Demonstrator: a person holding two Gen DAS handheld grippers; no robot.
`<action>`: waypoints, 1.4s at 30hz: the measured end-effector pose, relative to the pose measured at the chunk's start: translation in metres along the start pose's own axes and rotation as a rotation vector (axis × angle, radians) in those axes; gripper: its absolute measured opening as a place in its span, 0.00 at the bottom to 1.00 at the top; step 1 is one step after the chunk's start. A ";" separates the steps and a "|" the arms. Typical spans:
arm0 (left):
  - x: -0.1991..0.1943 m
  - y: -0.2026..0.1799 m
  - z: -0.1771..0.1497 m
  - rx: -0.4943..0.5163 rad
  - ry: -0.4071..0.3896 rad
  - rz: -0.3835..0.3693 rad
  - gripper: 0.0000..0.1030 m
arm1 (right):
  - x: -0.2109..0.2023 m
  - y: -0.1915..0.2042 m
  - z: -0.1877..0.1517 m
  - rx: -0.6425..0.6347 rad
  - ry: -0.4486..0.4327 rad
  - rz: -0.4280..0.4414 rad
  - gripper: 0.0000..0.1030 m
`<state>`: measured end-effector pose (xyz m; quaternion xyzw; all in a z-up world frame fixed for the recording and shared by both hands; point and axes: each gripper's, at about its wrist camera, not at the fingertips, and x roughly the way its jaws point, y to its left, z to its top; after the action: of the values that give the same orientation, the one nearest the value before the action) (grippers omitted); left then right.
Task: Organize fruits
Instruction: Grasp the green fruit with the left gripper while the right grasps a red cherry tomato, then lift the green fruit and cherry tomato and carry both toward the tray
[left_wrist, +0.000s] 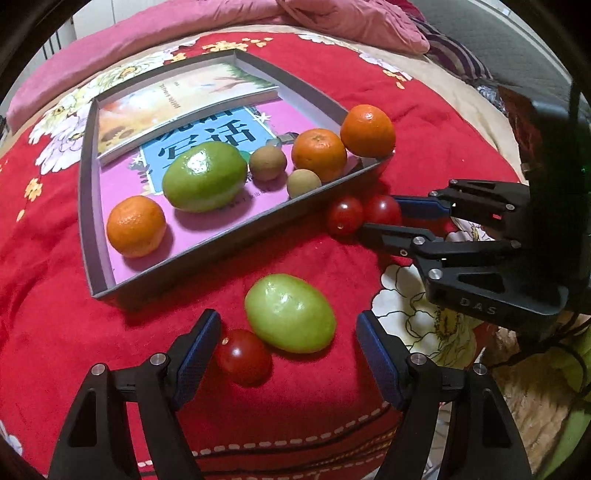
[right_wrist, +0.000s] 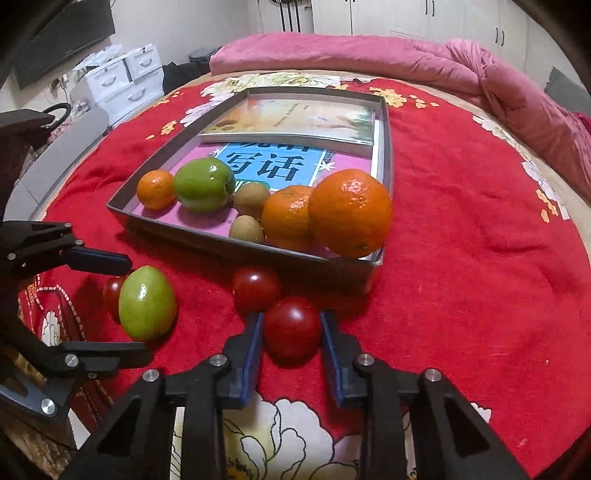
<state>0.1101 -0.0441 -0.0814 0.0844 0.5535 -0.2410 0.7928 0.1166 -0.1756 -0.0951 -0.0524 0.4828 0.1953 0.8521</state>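
A grey tray (left_wrist: 236, 240) (right_wrist: 236, 248) on the red blanket holds three oranges (left_wrist: 136, 226), a green fruit (left_wrist: 205, 176) (right_wrist: 204, 184) and two small brown fruits (left_wrist: 267, 162). A loose green fruit (left_wrist: 290, 313) (right_wrist: 147, 302) and a cherry tomato (left_wrist: 243, 356) lie between the fingers of my open left gripper (left_wrist: 288, 332) (right_wrist: 129, 306). My right gripper (right_wrist: 291, 325) (left_wrist: 384, 214) has its pads against a red tomato (right_wrist: 291, 326) (left_wrist: 382, 208) that rests on the blanket. Another tomato (right_wrist: 255, 288) (left_wrist: 345, 215) lies just beyond, by the tray wall.
Two books (left_wrist: 184, 99) lie in the tray's far part. A pink quilt (right_wrist: 369, 51) is bunched at the back of the bed. White drawers (right_wrist: 122, 79) stand on the far left, off the bed.
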 end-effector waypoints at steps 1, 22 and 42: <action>0.002 0.000 0.000 0.007 0.001 0.003 0.75 | -0.001 -0.002 -0.001 0.012 -0.001 0.020 0.30; 0.009 0.000 0.010 0.004 -0.046 -0.007 0.51 | -0.020 -0.011 0.002 0.120 -0.054 0.107 0.30; -0.060 0.026 0.011 -0.149 -0.218 -0.027 0.51 | -0.055 -0.001 0.015 0.114 -0.149 0.136 0.30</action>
<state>0.1154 -0.0080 -0.0254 -0.0090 0.4815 -0.2177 0.8489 0.1038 -0.1880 -0.0412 0.0440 0.4310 0.2282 0.8719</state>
